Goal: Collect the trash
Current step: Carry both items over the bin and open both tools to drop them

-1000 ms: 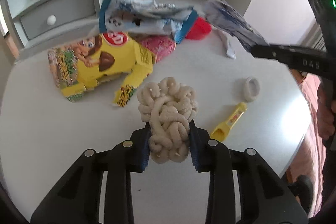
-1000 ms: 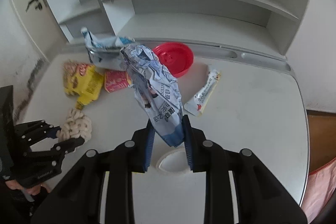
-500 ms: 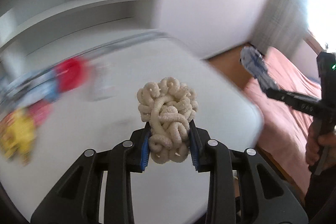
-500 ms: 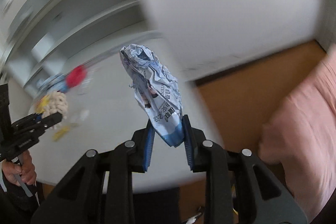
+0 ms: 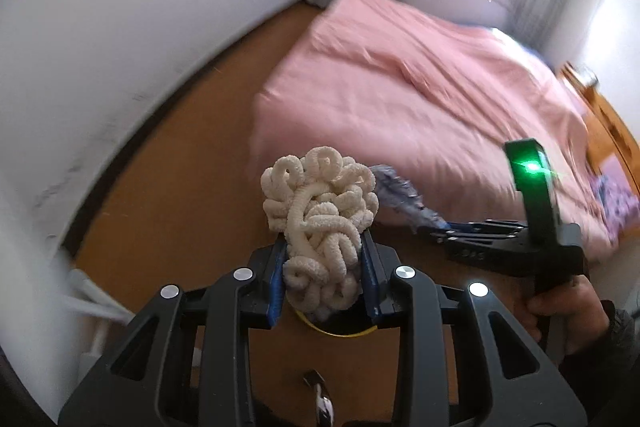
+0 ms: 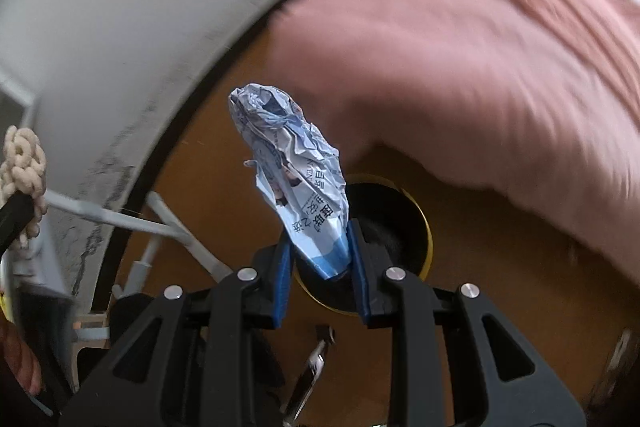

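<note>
Both tools hung over the floor, each clamped on trash: the left tool on a cord bundle, the right tool on a crumpled wrapper. A dark bin with a yellow rim sat below the right tool. Released off-centre, the light wrapper could miss it. The pink bed crowded the far side; white legs stood at left.

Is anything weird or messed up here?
Nothing is spilled or broken. The wrapper in the right gripper is badly crumpled, which fits trash. The tangled cream cord in the left gripper is the oddest trash. The bin sits upright below.
</note>
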`<state>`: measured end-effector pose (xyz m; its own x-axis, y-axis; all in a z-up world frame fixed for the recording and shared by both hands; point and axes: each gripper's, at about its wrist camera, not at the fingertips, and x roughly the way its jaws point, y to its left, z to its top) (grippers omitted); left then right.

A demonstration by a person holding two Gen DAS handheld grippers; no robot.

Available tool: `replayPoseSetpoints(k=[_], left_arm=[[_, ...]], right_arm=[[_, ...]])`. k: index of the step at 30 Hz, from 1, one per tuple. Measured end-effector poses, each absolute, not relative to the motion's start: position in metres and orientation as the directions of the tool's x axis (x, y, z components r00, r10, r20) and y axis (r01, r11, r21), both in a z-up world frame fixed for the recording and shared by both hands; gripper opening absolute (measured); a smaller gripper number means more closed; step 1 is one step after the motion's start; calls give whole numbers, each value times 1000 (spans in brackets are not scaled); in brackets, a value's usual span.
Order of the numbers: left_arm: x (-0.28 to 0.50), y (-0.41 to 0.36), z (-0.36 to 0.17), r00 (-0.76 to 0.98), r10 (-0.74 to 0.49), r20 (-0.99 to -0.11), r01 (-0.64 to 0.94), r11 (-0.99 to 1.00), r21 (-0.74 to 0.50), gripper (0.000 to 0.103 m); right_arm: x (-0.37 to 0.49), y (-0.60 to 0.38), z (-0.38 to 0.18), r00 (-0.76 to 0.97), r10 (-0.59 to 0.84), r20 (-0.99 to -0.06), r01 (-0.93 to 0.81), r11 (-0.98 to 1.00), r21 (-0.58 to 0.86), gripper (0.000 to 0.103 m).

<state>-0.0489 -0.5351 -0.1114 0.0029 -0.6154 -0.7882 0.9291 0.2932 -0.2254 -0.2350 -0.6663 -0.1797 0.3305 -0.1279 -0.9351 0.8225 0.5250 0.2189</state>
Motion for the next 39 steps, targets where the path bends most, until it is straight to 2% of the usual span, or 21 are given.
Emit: replayPoseSetpoints(k=[4,9,14,18,20,22,23,31,33,36,39], left_arm=[[-56,-575,-175,-50,-532,-845,938,266,-223,31],[-70,-593,-233,-90,-445,-891,935,271,-230,31],[-67,-603,-268,-112,-400,-910,926,289,-241,31],[-70,-603,-271,-122,-388,-913,925,288,-246,31],[-71,-609,-273,-129,-384,-914,924,288,-251,31],[-72,-611,-276,-131,-377,-917,925,285,-250,31],[-72,-611,-277,-131,-375,-918,926,285,-249,31],[-81,-619,-278,-162,-365,-917,926,265,-270,32],[-85,-621,-275,-176,-368,-913,927,250,-279,39],[-93,-624,-264,-179,-377,-909,935,221,-276,64],[-97,-620,-246,-169,-409,-897,940,206,-271,67]], right_arm=[[-257,-677,-245,270,-19,-963,864,446,234,26],[-273,-673,-297,221,91,-971,884,402,239,26],[-282,-674,-318,213,136,-968,893,376,249,26],[-281,-677,-319,225,143,-964,891,370,263,27],[-280,-677,-317,231,146,-962,886,377,270,34],[-278,-682,-312,244,134,-960,884,377,277,64],[-277,-683,-310,254,123,-959,883,376,282,68],[-294,-698,-288,303,67,-951,894,325,308,69],[-301,-702,-281,318,54,-947,899,301,319,69],[-311,-706,-269,335,22,-942,903,278,327,69],[-319,-707,-254,345,-6,-939,905,267,331,70]])
